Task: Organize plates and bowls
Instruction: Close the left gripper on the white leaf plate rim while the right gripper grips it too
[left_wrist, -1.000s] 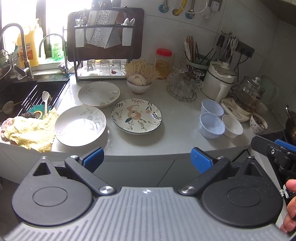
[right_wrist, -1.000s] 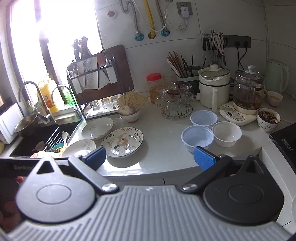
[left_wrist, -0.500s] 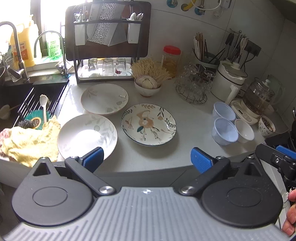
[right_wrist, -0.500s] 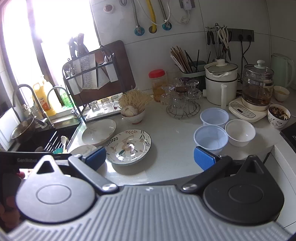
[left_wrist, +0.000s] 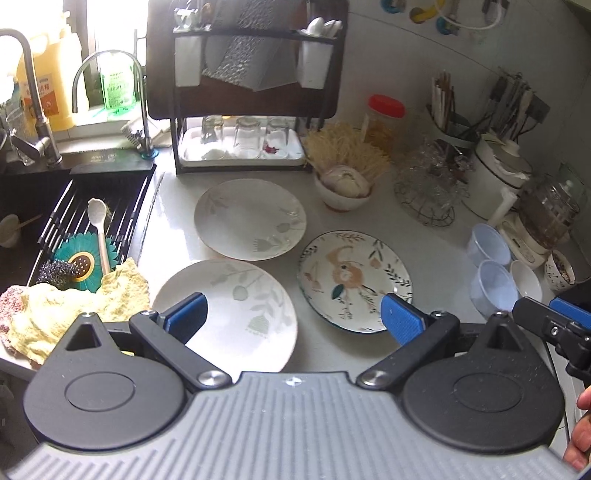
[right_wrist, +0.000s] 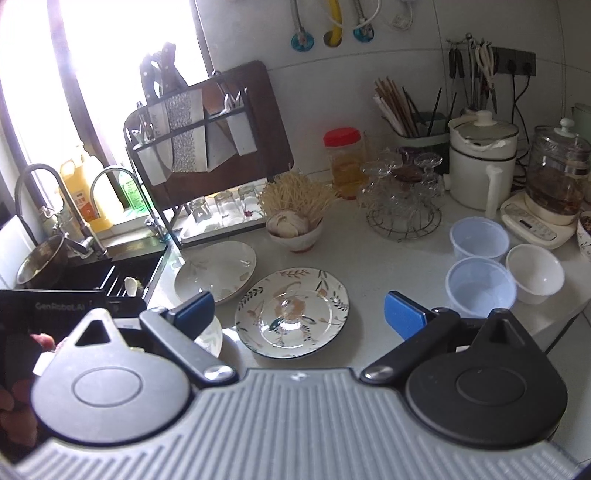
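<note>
Three plates lie on the grey counter: a near white plate (left_wrist: 243, 306), a far white plate (left_wrist: 250, 219) and a flower-patterned plate (left_wrist: 354, 275), which also shows in the right wrist view (right_wrist: 291, 312). Two clear plastic bowls (right_wrist: 480, 286) (right_wrist: 478, 238) and a small white bowl (right_wrist: 535, 273) stand at the right. My left gripper (left_wrist: 293, 321) is open and empty above the near white plate. My right gripper (right_wrist: 299, 314) is open and empty above the patterned plate.
A sink (left_wrist: 74, 206) with a spoon and sponge lies left, a yellow cloth (left_wrist: 66, 306) at its edge. A dish rack (left_wrist: 243, 110) with glasses stands at the back. A garlic bowl (left_wrist: 345, 188), a wire glass stand (right_wrist: 402, 206), a pot and a kettle crowd the back right.
Both grippers have moved forward over the counter; the plates and bowls look nearer and larger. Both stay open. Nothing on the counter has moved.
</note>
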